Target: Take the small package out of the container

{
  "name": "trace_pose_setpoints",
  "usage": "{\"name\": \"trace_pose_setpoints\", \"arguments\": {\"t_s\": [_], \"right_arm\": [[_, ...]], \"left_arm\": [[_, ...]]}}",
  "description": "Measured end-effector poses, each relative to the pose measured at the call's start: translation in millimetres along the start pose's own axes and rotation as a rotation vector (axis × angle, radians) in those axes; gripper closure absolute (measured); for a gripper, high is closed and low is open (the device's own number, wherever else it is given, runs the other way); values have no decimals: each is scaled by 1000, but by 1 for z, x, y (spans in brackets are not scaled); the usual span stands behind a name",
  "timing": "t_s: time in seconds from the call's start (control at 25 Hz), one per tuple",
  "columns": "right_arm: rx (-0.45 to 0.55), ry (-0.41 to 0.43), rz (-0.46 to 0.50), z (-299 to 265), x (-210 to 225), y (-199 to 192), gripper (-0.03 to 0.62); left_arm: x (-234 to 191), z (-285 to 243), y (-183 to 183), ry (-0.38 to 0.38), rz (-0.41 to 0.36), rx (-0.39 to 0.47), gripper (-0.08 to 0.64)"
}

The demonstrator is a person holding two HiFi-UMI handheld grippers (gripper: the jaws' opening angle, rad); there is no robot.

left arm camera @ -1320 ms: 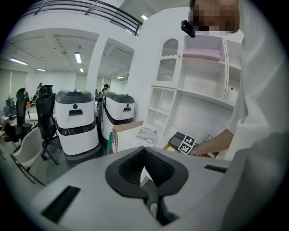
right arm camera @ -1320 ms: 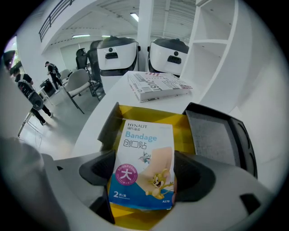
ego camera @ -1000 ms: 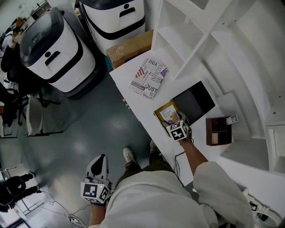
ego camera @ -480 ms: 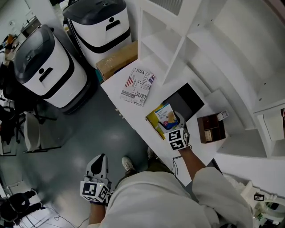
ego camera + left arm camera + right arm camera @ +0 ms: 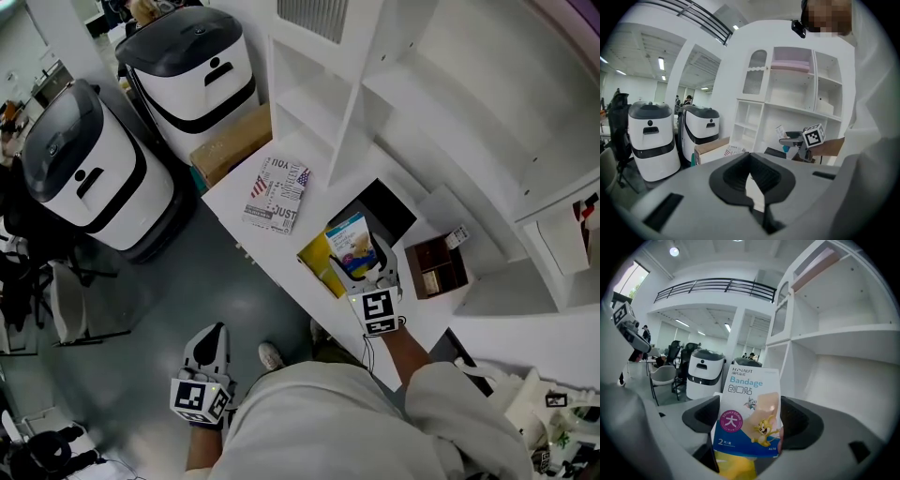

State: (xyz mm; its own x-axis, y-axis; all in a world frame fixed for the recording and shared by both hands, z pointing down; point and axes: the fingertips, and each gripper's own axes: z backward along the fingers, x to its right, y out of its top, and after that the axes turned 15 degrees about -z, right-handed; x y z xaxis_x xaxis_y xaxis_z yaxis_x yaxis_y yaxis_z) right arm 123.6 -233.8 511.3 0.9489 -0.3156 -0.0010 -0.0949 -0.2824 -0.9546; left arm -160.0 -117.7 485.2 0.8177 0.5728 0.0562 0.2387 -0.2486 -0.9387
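Blue-and-white small package (image 5: 749, 413) coming out, with the right gripper (image 5: 750, 427) clamping its lower edge.
Package is hanging just over the yellow container (image 5: 317, 265) on the worktop (image 5: 291, 239), seemingly nearly clear; setting it down is remaining. Left gripper (image 5: 751, 174) is hanging low, closed and empty. Half a second earlier, the package was sitting deeper.

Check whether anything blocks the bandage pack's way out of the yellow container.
Nothing visible does. The right tongs are shut on the bandage pack, which is held above the yellow container with only open air over it. The left tongs hang shut, low at the person's side, far from it.
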Motion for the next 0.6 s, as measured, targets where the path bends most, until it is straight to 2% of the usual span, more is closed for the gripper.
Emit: {"name": "trace_pose_setpoints", "arguments": {"t_s": [0.32,0.44,0.6], "right_arm": [[178,3,3,33,-10,54,169],[164,-10,-29,45,-13,65,169],[191,-10,-21,56,-15,77,169]], "left_arm": [[4,-2,5,-17,-20,13,552],[6,-2,6,-18,-22,13,552],[8,-3,7,-22,-25,14,552]]}}
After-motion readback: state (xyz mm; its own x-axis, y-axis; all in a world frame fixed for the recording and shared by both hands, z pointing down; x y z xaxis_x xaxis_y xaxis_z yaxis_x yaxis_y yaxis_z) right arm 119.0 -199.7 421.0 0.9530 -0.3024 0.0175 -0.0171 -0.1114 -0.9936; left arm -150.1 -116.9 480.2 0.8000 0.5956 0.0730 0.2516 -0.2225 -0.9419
